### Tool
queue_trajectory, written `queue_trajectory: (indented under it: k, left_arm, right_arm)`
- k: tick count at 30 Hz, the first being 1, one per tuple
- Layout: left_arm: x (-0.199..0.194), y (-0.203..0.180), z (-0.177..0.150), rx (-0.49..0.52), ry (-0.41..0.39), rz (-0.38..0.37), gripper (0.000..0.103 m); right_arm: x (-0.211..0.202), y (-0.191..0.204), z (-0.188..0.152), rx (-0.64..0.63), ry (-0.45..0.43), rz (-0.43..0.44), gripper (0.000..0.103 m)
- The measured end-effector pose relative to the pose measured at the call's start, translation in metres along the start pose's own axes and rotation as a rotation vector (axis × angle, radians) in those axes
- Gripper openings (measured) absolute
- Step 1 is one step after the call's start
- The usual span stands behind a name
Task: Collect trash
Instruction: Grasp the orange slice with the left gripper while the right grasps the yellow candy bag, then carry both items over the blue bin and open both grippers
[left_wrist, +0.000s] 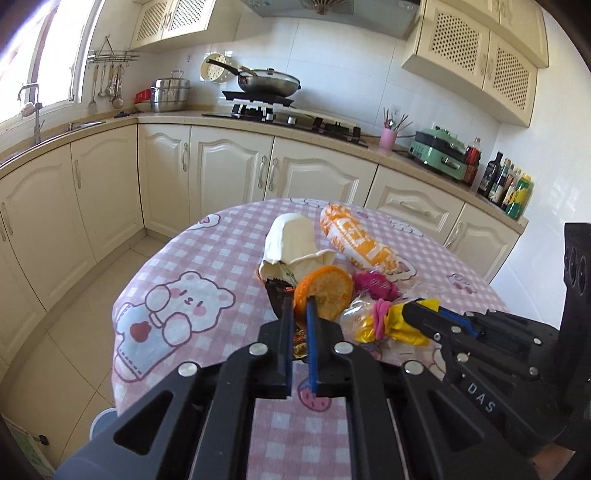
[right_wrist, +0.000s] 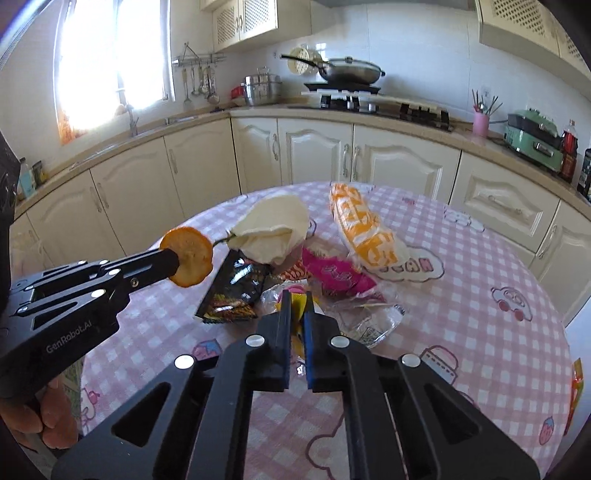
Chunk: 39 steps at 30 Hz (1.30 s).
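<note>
Orange peel (left_wrist: 327, 291) pinched in left gripper (left_wrist: 301, 308), above the table (left_wrist: 207, 258)

It was a home kitchen. Cream cabinets (left_wrist: 229, 166) ran under a curved counter (right_wrist: 406, 125), with a gas hob (left_wrist: 291, 118) carrying a wok (left_wrist: 267, 81), a steel pot (right_wrist: 260, 88), hanging utensils (left_wrist: 109, 85) by the window (right_wrist: 110, 62), a tap (left_wrist: 35, 110), and sauce bottles (left_wrist: 506, 184). A round table (right_wrist: 498, 258) wore a pink checked cloth.

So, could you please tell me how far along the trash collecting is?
Nothing looks binned yet. In hand: left tongs grip the orange peel, right tongs pinch the yellow wrapper. Left on the table: black packet, pink wrapper, orange bag.
</note>
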<state>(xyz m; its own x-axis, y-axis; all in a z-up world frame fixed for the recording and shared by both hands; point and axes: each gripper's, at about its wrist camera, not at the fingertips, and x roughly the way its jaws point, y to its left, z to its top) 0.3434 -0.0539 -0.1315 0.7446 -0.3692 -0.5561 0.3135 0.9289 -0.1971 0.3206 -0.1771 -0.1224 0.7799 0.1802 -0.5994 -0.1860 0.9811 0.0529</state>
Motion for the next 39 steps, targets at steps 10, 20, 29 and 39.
queue_trajectory:
  k: [10,20,29,39]
  left_arm:
    - [-0.071,0.024,-0.002,-0.068,-0.103,-0.044,0.006]
    - [-0.126,0.087,-0.024,-0.173,-0.140,-0.013,0.006]
    - [-0.153,0.177,-0.068,-0.314,-0.102,0.121,0.006]
    - [-0.147,0.269,-0.127,-0.456,0.000,0.254,0.006]
  right_arm:
    - [-0.047,0.027,0.023,-0.015,-0.097,0.045,0.004]
    - [-0.052,0.095,0.029,-0.066,-0.098,0.148,0.004]
    - [-0.012,0.192,0.019,-0.148,-0.018,0.298,0.004]
    - [0.057,0.289,-0.014,-0.228,0.116,0.379,0.004]
